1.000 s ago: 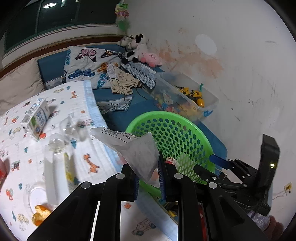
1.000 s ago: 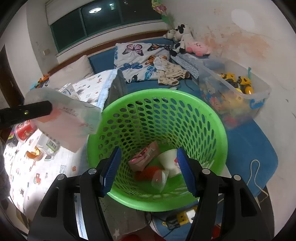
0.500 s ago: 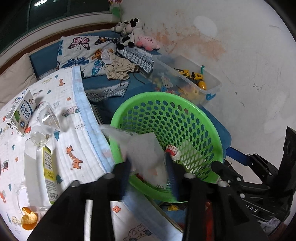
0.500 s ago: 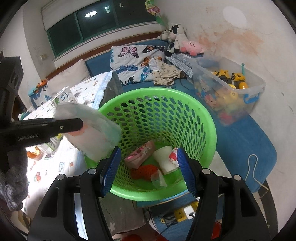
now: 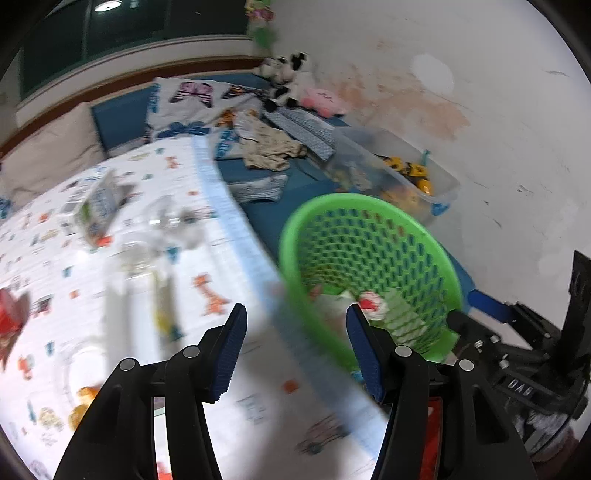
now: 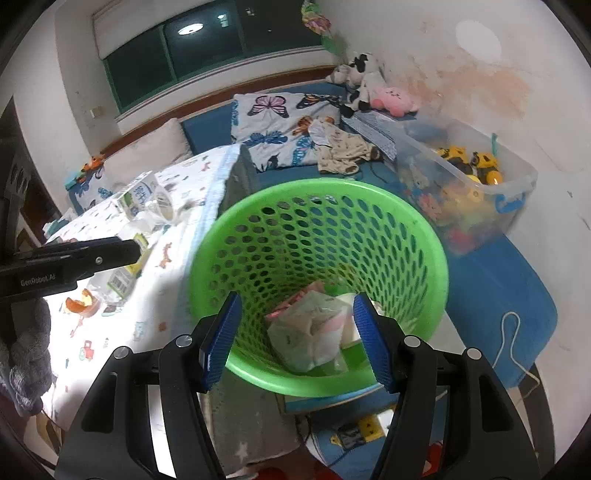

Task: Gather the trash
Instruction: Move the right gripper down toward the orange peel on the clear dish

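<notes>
Glossy green perforated plastic basket [image 6: 317,236]; crinkled translucent plastic wrapper [image 6: 314,332] inside; matt printed cloth sheet [image 6: 162,295] at nine o'clock.

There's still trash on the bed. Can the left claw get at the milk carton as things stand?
Probably yes. The left claw is open and empty over the bedsheet. The milk carton lies farther ahead, with a clear cup beside it, not blocking.

A stained white wall [image 6: 517,92] runs along the right. At the far end a dark window [image 6: 177,51] reflects a ceiling light [image 6: 191,28]. Below it a blue-covered bed [image 6: 210,125] carries a butterfly pillow [image 6: 273,118], with plush toys [image 6: 369,88] in the far right corner.
</notes>
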`<state>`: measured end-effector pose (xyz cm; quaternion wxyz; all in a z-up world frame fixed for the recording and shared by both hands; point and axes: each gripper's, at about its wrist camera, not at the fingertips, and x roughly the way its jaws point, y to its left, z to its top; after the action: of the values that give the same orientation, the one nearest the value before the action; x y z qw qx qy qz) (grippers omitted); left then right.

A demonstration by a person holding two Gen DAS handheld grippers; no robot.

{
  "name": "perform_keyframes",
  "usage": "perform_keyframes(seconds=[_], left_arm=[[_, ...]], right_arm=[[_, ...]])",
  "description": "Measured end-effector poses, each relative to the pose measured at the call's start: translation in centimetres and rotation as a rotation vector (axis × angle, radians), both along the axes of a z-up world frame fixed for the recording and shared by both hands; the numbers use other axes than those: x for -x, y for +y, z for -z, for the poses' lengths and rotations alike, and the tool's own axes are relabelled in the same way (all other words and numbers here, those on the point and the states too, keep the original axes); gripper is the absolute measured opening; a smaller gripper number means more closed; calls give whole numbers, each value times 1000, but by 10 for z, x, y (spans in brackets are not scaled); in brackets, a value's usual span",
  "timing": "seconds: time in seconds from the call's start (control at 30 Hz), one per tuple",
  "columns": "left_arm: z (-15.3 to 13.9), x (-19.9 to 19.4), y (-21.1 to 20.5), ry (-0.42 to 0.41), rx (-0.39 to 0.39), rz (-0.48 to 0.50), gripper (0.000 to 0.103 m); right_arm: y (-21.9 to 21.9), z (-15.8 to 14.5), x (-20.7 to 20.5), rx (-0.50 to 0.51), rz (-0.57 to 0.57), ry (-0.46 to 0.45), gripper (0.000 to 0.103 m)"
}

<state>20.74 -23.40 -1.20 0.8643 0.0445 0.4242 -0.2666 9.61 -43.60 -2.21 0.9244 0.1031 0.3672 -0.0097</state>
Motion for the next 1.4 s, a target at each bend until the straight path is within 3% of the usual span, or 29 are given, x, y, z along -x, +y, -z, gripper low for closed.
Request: perform_keyframes(seconds=[0.43, 0.63, 0.97, 1.4], left_arm=[[-3, 9, 115, -53, -30, -166, 54], [10, 18, 167, -42, -34, -235, 54], [19, 24, 247, -14, 17, -405, 54], [26, 39, 294, -7, 31, -490, 54]], right_arm=[[55, -15, -11, 19, -99, -29, 67], [83, -18, -17, 5, -154, -31, 67], [165, -12, -35, -7, -359, -5, 67], [275, 10, -68, 4, -619, 53, 66]])
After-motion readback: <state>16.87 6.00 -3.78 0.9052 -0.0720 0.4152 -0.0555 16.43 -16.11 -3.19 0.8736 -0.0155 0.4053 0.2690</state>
